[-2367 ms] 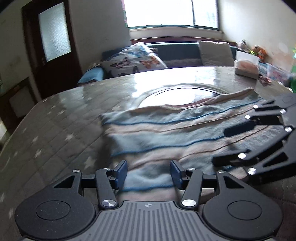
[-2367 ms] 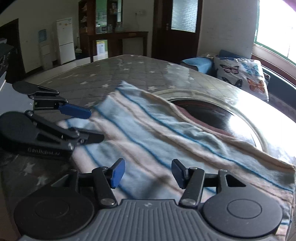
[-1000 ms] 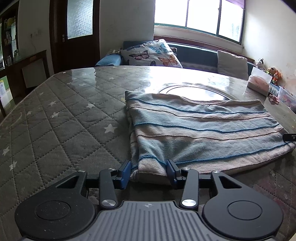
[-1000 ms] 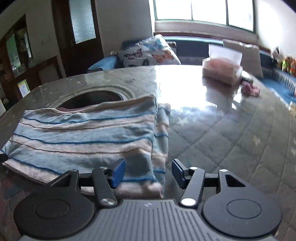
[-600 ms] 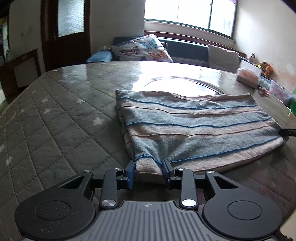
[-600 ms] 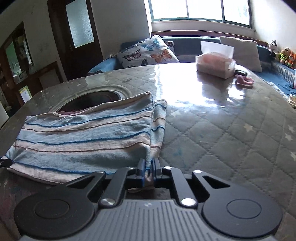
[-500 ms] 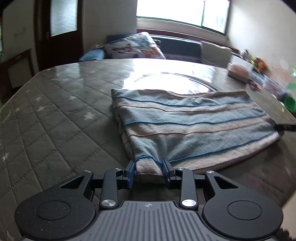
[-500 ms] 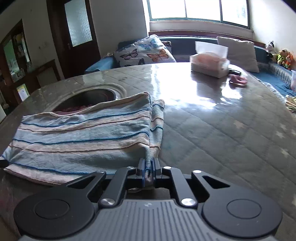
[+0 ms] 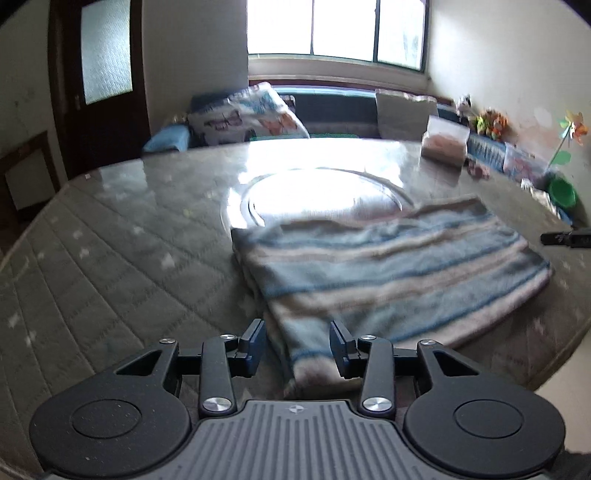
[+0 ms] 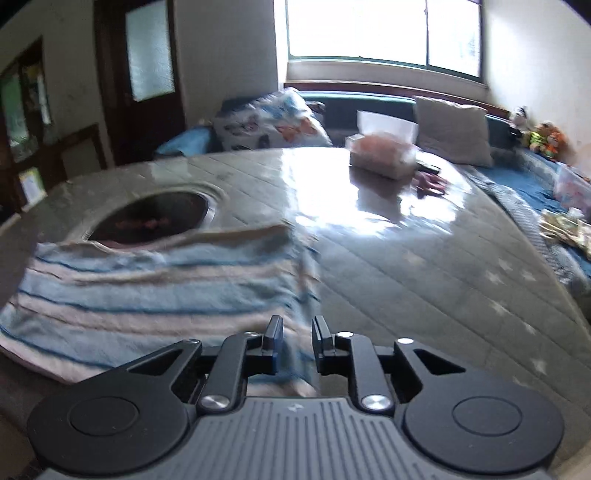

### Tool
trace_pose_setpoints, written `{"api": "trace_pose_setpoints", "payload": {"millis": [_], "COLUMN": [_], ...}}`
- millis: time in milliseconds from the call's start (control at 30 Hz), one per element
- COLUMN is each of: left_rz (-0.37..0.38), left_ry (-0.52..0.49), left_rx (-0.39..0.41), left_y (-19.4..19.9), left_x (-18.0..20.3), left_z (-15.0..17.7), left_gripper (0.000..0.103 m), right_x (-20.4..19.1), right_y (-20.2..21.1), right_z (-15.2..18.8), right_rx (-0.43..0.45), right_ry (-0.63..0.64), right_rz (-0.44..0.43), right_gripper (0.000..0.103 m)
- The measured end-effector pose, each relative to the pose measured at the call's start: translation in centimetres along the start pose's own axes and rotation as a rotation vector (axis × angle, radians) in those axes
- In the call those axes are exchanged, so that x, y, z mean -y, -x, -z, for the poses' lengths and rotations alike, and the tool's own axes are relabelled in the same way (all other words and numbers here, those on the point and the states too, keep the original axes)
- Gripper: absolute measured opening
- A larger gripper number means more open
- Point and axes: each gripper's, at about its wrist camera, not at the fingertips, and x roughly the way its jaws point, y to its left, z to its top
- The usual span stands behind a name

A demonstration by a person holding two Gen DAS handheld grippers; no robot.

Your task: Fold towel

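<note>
- The blue-and-beige striped terry towel (image 9: 388, 273) lies folded in layers on the grey quilted star-print table cover (image 9: 110, 258); further folds seem left.
- Left gripper (image 9: 297, 341): parted, just widening, corner between, pad contact unclear.
- Right gripper (image 10: 294, 341): narrow, just widening around the other near corner.

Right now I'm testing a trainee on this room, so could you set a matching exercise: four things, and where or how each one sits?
Things:
1. towel
2. tissue box
3. butterfly pillow
4. green container

Places or states:
A. on the sofa under the window
B. standing at the far side of the table
C. lying folded on the table, blue and beige stripes
D. past the table's right edge, below the pinwheel

Pairs: 1-C, 2-B, 3-A, 4-D
</note>
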Motion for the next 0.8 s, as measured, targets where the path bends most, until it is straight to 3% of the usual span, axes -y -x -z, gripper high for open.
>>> {"api": "trace_pose_setpoints", "payload": {"millis": [233,533,800], "left_rz": [0.046,0.031,0.017], "left_ry": [0.003,0.019,0.023], "left_rx": [0.014,-0.060,-0.028], "left_y": [-2.9,-6.6,-7.7], "left_x": [1.2,-0.2,-1.0], "left_z": [-1.3,-1.1,-3.1], "left_gripper": [0.040,0.038,0.037], "right_x": [-1.4,-0.4,-1.0], "right_y": [-3.9,-5.4,-7.9], "right_z": [-1.1,-1.0,-4.0], "right_rx": [-0.022,-0.050,-0.030], "right_ry": [-0.007,-0.019,0.024], "right_rz": [-0.098,-0.071,-0.069], "right_gripper": [0.024,0.024,0.025]}}
